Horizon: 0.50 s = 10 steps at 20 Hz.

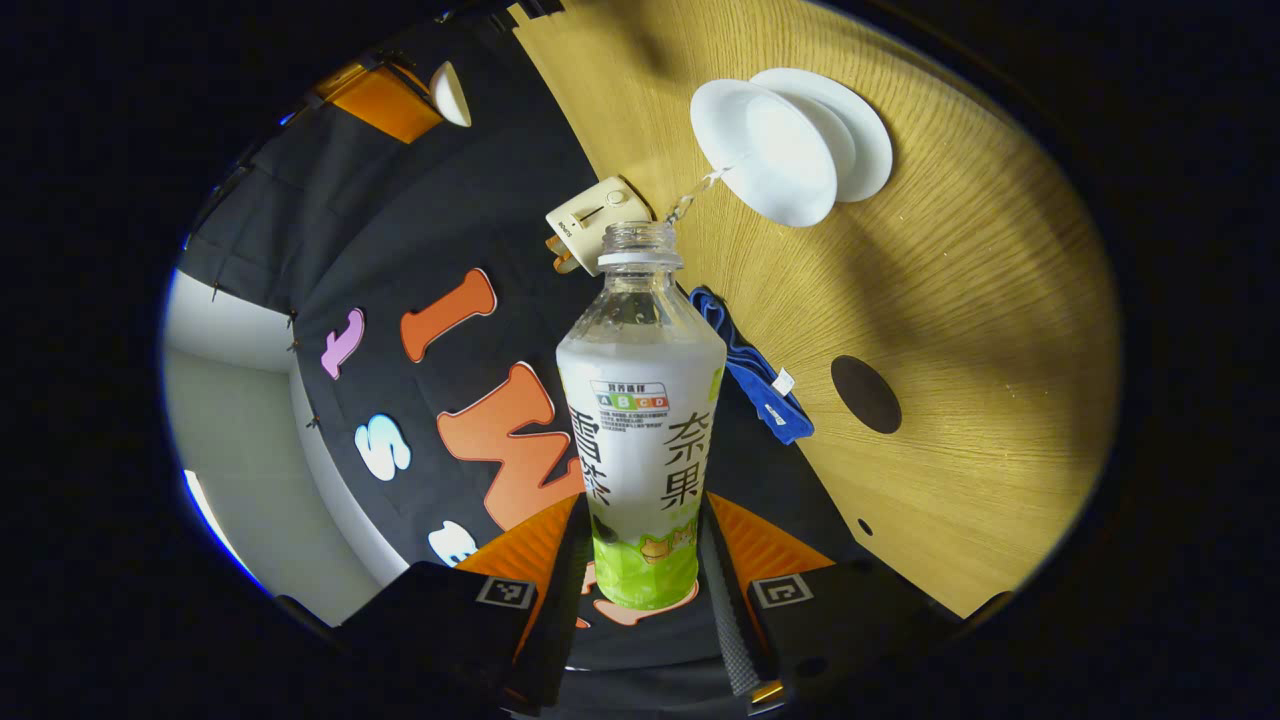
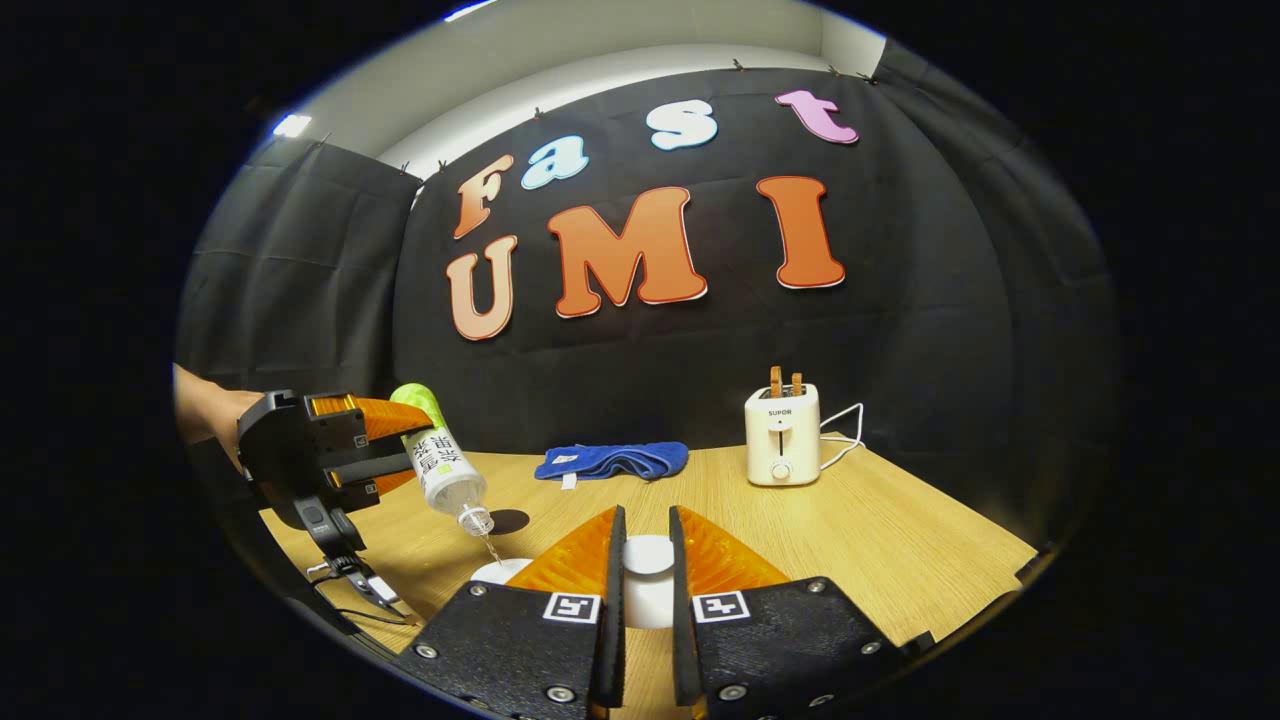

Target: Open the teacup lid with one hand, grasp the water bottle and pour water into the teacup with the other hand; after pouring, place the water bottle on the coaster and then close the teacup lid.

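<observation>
My left gripper [image 1: 641, 505] is shut on a clear water bottle [image 1: 640, 400] with a white and green label. The bottle has no cap and is tilted; a thin stream of water [image 1: 700, 188] runs from its mouth into the white teacup [image 1: 775, 150], which stands on a white saucer [image 1: 865, 130]. In the right gripper view the left gripper [image 2: 412, 442] holds the bottle [image 2: 445, 465] neck-down over the teacup [image 2: 497, 571]. My right gripper [image 2: 645, 520] is shut on the white teacup lid [image 2: 648, 560], held right of the cup. A dark round coaster [image 1: 866, 393] lies on the table.
On the wooden table [image 2: 900, 540], a blue cloth [image 2: 612, 460] lies along the back edge and a cream toaster [image 2: 782, 435] with its cable stands at the back right. A person's hand [image 2: 205, 410] holds the left gripper. The coaster [image 2: 512, 520] sits just behind the cup.
</observation>
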Tool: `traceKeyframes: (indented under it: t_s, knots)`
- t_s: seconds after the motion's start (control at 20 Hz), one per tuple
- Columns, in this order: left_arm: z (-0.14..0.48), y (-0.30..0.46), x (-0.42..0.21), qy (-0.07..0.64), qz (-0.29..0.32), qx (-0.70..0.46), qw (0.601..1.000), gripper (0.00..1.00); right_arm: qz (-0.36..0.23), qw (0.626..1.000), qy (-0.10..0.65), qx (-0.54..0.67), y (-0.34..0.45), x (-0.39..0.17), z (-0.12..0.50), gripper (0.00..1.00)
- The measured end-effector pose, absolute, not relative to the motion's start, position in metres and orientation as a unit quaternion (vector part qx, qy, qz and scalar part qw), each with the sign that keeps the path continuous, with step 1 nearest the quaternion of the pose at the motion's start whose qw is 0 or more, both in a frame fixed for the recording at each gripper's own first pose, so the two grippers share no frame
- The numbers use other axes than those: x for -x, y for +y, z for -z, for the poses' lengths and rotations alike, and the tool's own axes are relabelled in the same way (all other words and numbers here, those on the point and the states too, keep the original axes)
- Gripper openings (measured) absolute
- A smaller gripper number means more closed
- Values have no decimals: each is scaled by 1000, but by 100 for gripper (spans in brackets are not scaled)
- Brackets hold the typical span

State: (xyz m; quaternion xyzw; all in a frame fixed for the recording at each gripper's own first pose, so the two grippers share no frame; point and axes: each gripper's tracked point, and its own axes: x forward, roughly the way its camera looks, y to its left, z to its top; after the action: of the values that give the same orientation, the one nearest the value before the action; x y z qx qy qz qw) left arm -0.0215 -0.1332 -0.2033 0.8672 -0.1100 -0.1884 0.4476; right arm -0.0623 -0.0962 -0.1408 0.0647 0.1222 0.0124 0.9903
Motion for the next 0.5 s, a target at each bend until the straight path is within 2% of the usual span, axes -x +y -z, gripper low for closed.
traceKeyframes:
  t_s: [0.3,0.35,0.4,0.5]
  knots:
    - [202,-138,20,-124,193,-874,429,67,-13,990,124,-63,-96,61,143,19]
    - [202,-138,21,-126,194,-875,426,62,-14,990,125,-63,-96,61,144,19]
    - [204,-136,21,-120,197,-874,428,66,-15,990,125,-63,-96,61,144,19]
    - [210,-139,22,-113,204,-870,433,64,-15,990,126,-64,-95,60,144,19]
